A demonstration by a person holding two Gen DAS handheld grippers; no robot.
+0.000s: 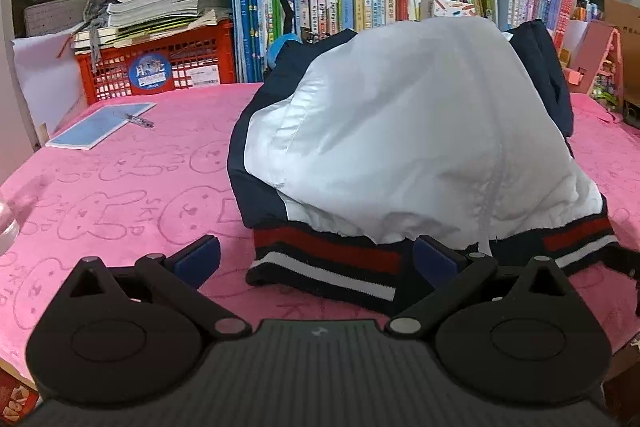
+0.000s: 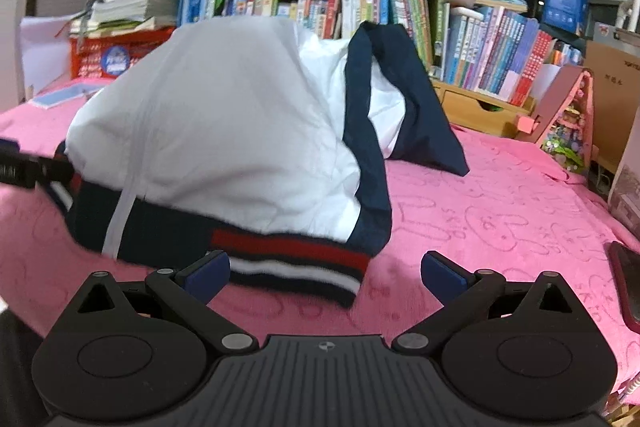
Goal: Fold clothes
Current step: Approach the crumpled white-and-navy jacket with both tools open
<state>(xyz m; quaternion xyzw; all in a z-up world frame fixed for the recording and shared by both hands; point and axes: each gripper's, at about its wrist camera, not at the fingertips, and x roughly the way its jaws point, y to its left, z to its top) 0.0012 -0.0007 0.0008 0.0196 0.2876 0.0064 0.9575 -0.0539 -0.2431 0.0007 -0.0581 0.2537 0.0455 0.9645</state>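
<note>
Right now the white-and-navy jacket [image 1: 400,131] is lying heaped on the pink blanket [image 1: 120,195], both the left gripper [image 1: 316,259] and right gripper [image 2: 326,273] hovering near its striped hem [image 2: 296,259], fingers spread apart.

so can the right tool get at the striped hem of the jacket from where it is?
Probably yes. The right tool is open, and the striped hem lies just ahead of it on the pink cloth, its corner between the fingers. Nothing sits between them, though the view is a little blurred.
</note>
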